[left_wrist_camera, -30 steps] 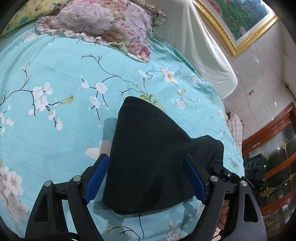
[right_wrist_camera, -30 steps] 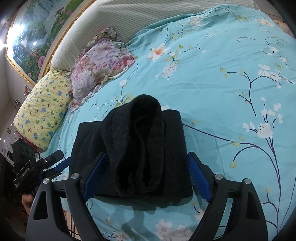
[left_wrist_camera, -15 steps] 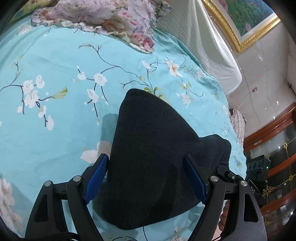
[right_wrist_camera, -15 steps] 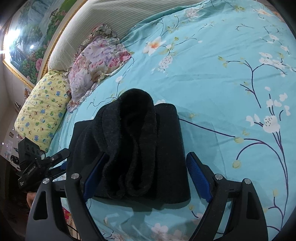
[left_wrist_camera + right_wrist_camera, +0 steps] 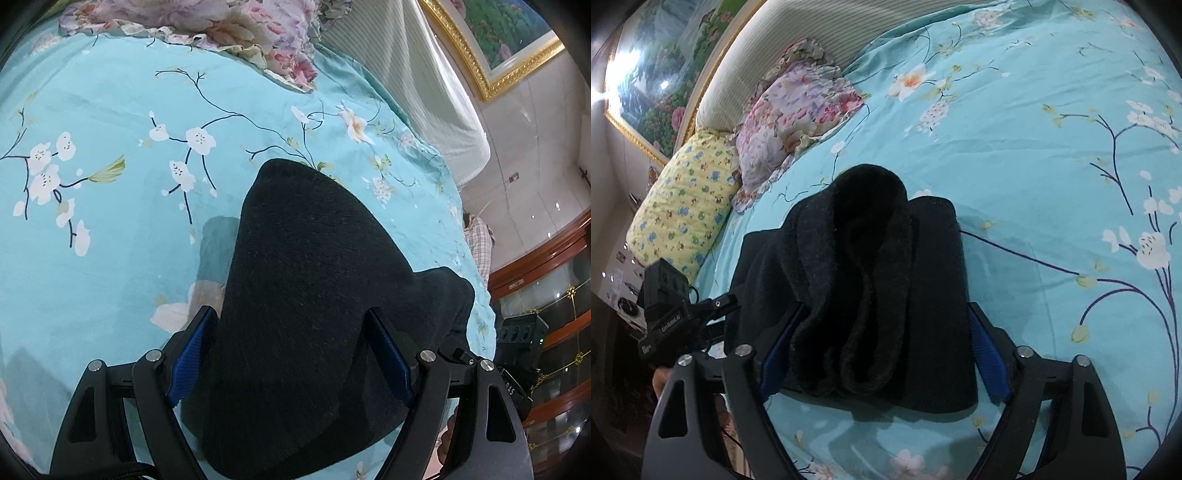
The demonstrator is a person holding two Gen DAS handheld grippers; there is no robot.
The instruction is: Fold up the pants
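Note:
Black pants (image 5: 314, 258) lie folded in a thick bundle on the teal flowered bed sheet (image 5: 110, 240). My left gripper (image 5: 289, 312) straddles one end of the bundle, its blue pads (image 5: 192, 354) on either side of the cloth without squeezing it. In the right wrist view the pants (image 5: 871, 240) show a fleecy rolled fold on top. My right gripper (image 5: 886, 308) straddles that end and its jaws are closing. Its left pad is half hidden behind the fold, and the right pad (image 5: 988, 354) stands just off the cloth's edge.
A flowered pillow (image 5: 798, 107) and a yellow pillow (image 5: 683, 206) lie by the striped headboard (image 5: 406, 74). A gold-framed painting (image 5: 498, 37) hangs above. A wooden glass cabinet (image 5: 554, 295) stands beyond the bed's edge. Open sheet (image 5: 1052, 184) stretches to the right.
My left gripper has come lower and closer over the pants, which now fill more of its view. The right gripper's jaws have narrowed a little around the bundle.

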